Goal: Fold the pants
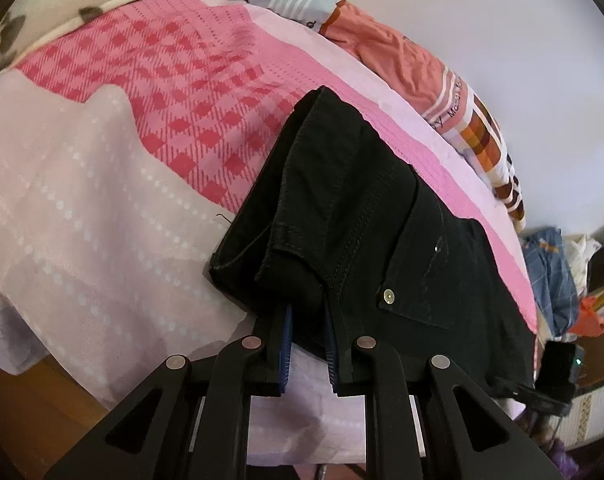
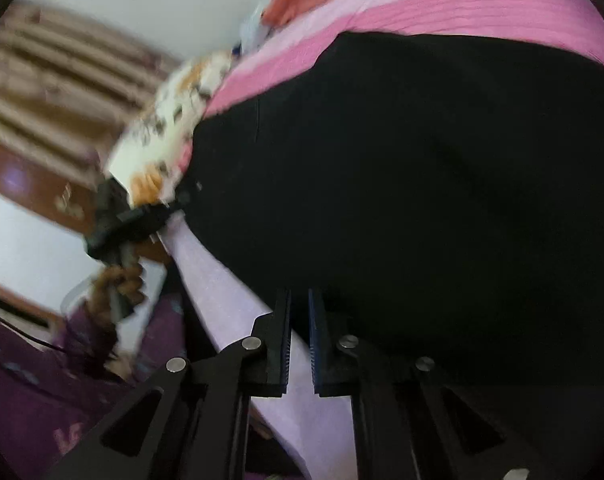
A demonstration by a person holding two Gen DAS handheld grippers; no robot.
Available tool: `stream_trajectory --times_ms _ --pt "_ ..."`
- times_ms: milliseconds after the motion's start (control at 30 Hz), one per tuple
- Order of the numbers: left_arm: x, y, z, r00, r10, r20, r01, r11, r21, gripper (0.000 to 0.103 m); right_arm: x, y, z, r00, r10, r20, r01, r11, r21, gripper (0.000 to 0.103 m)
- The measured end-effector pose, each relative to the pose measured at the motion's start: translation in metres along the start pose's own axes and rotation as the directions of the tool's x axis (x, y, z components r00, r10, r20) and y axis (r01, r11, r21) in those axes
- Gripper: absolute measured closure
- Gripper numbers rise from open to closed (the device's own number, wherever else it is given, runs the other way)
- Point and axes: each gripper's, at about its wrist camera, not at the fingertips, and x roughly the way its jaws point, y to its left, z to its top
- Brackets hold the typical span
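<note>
Pants (image 1: 366,216), black, folded, on pink bedsheet (image 1: 150,92), stretching from left gripper (image 1: 307,320) toward 12 and 3 o'clock. Left gripper pinching pants' near edge, cloth between blue pads (image 1: 286,344). Right gripper (image 2: 300,304) nearly pressed together, narrow gap, nothing between; pants (image 2: 422,184) at 1 o'clock, just beside right finger. Hand (image 2: 122,280) at 9 o'clock grasping left gripper's handle. Right view blurred.
</note>
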Motion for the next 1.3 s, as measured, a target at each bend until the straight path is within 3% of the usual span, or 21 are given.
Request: stream_trajectory --times_ms 100,233,367,433,533,600,633,667,700,900,1000,1067,1100,1133,1200,1300 --pt "0.000 0.002 0.001 1.000 -0.011 -0.003 0.011 1.000 -0.009 0.085 -0.024 0.011 -0.009 0.993 -0.020 0.115 0.019 1.000 0.010 0.090" --pt "-0.001 0.004 0.001 1.000 -0.022 -0.001 0.022 1.000 -0.010 0.085 -0.011 0.052 -0.012 0.981 -0.147 0.124 0.166 0.975 -0.151 0.090" --pt "-0.001 0.005 0.001 0.999 -0.032 0.000 0.032 0.999 -0.018 0.085 0.022 0.089 -0.006 0.953 -0.279 0.116 0.302 0.883 -0.359 0.090" --pt "-0.001 0.006 0.001 0.999 -0.036 0.000 0.036 0.999 -0.022 0.085 0.035 0.092 -0.008 0.941 -0.323 0.104 0.337 0.851 -0.404 0.089" --pt "-0.002 0.008 0.000 0.999 -0.043 -0.001 0.043 0.999 -0.031 0.085 0.047 0.093 -0.012 0.916 -0.381 0.128 0.395 0.796 -0.458 0.069" --pt "-0.002 0.009 0.000 0.999 -0.048 0.000 0.048 0.998 -0.035 0.085 0.050 0.089 -0.013 0.912 -0.391 0.123 0.401 0.789 -0.465 0.069" --pt "-0.002 0.009 0.000 0.999 -0.048 0.000 0.048 0.998 -0.037 0.085 0.051 0.087 -0.014 0.909 -0.399 0.123 0.407 0.781 -0.475 0.073" --pt "-0.002 0.009 0.000 0.999 -0.049 0.001 0.049 0.998 -0.036 0.085 0.052 0.090 -0.016 0.904 -0.406 0.131 0.416 0.771 -0.483 0.083" --pt "-0.002 0.009 0.000 0.999 -0.049 0.001 0.049 0.998 -0.036 0.085 0.051 0.091 -0.017 0.902 -0.411 0.130 0.420 0.768 -0.483 0.085" --pt "-0.002 0.009 -0.001 0.999 -0.046 0.002 0.047 0.998 -0.037 0.085 0.046 0.088 -0.017 0.912 -0.391 0.120 0.403 0.808 -0.430 0.091" --pt "-0.002 0.008 0.000 0.999 -0.041 -0.001 0.041 0.999 -0.035 0.085 0.049 0.092 -0.022 0.898 -0.414 0.147 0.434 0.781 -0.448 0.091" --pt "-0.002 0.006 0.000 0.999 -0.032 -0.003 0.032 0.999 -0.031 0.085 0.047 0.092 -0.023 0.903 -0.403 0.146 0.424 0.786 -0.450 0.086" --pt "-0.002 0.005 0.001 1.000 -0.027 -0.006 0.027 0.999 -0.025 0.085 0.041 0.093 -0.023 0.915 -0.377 0.142 0.400 0.805 -0.438 0.083" --pt "-0.002 0.005 0.001 1.000 -0.027 -0.008 0.026 0.999 -0.025 0.085 0.031 0.091 -0.022 0.939 -0.316 0.132 0.342 0.848 -0.404 0.082" --pt "-0.002 0.005 0.002 1.000 -0.030 -0.010 0.029 0.999 -0.032 0.085 0.003 0.078 -0.017 0.967 -0.197 0.159 0.236 0.929 -0.284 0.081" --pt "-0.001 0.006 0.003 1.000 -0.029 -0.005 0.029 0.999 -0.030 0.085 -0.041 0.043 -0.014 0.938 -0.224 0.266 0.266 0.954 -0.136 0.081"
